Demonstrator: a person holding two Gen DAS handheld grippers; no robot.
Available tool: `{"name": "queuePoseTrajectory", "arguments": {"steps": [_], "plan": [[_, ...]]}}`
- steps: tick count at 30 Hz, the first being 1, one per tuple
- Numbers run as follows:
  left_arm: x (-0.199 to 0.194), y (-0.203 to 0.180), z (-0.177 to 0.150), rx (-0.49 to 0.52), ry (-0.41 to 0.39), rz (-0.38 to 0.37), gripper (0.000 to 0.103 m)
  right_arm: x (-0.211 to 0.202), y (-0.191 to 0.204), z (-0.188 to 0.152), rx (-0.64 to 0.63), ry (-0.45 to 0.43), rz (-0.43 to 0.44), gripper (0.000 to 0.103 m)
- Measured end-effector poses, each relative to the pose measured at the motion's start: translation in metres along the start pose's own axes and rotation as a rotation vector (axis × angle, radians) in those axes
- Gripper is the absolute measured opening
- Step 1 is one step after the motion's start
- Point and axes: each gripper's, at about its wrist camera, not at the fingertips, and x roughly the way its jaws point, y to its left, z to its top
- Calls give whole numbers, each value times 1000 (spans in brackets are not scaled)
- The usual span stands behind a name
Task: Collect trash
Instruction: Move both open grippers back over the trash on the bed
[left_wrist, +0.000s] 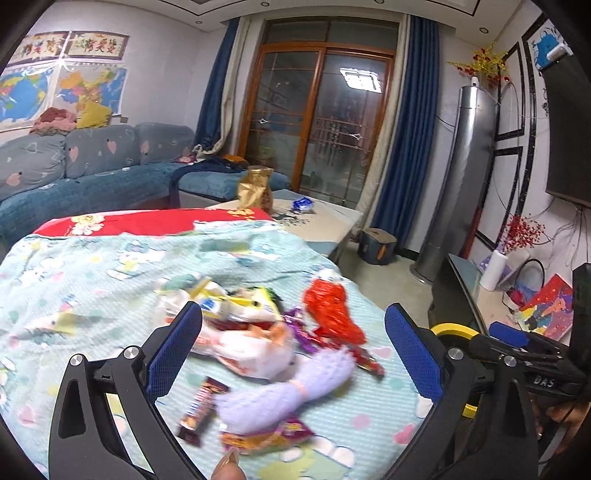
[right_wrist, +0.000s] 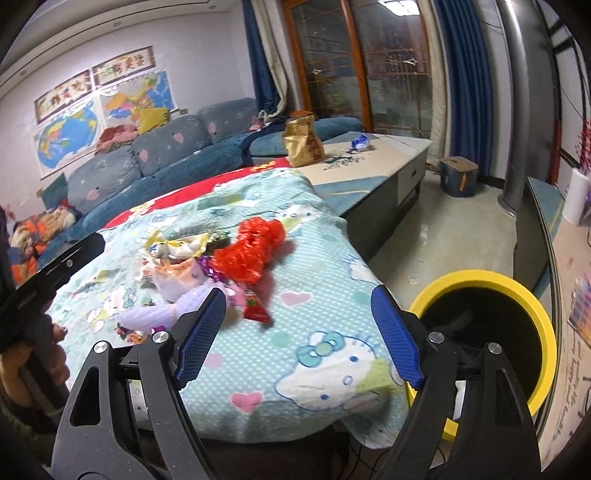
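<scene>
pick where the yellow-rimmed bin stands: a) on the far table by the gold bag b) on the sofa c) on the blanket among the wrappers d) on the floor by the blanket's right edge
d: the right wrist view shows the yellow-rimmed bin on the floor, just right of the blanket, clear of the wrapper pile.

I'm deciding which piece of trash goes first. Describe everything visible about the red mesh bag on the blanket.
The red mesh bag is a crumpled, glossy net of bright red plastic, bunched into an uneven lump with open holes showing through. It lies loose on the light blue cartoon-print blanket, at the far right edge of the trash pile, on the side nearest the yellow-rimmed bin. Its lower end touches or overlaps purple foil wrappers. Neither gripper touches it; it looks empty, though blur hides finer detail.
</scene>
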Motion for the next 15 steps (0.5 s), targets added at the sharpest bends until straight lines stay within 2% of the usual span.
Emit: {"name": "queuePoseTrajectory", "arguments": {"steps": [10, 15], "plan": [[-4, 45, 12, -4, 9, 49, 96, 14, 37, 16, -77, 6, 33, 73], [-4, 62, 6, -23, 39, 28, 96, 30, 53, 22, -108, 18, 47, 73]]}}
